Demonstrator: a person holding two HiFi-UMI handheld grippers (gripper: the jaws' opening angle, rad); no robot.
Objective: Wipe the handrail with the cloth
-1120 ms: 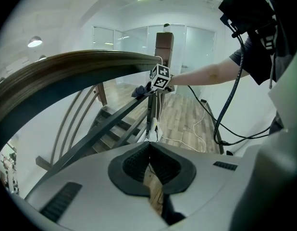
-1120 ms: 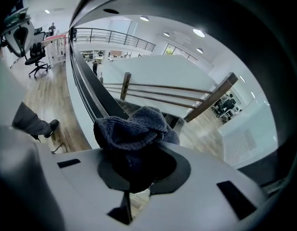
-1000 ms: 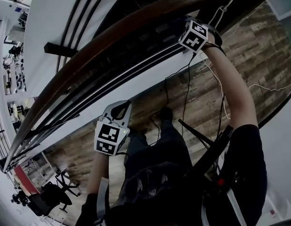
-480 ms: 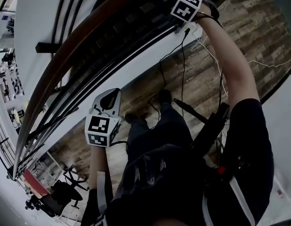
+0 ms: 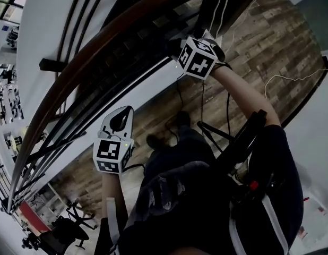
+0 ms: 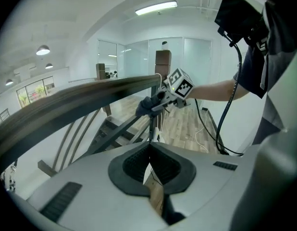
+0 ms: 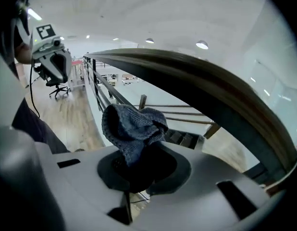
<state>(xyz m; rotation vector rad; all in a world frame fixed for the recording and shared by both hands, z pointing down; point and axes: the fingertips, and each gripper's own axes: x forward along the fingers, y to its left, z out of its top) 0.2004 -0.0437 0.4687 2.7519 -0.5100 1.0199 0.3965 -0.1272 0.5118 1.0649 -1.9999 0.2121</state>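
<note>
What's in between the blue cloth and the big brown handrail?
Nothing, just open air. In the right gripper view the cloth sits apart from the handrail.

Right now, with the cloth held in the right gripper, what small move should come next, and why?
Probably raise the right gripper until the cloth meets the handrail: its jaws clamp the cloth, which seems to sit just off the wood.

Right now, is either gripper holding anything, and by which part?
The right gripper holds the blue-grey knitted cloth, pinched by its lower bunched end; the rest bulges free. The left gripper is shut on nothing.
</note>
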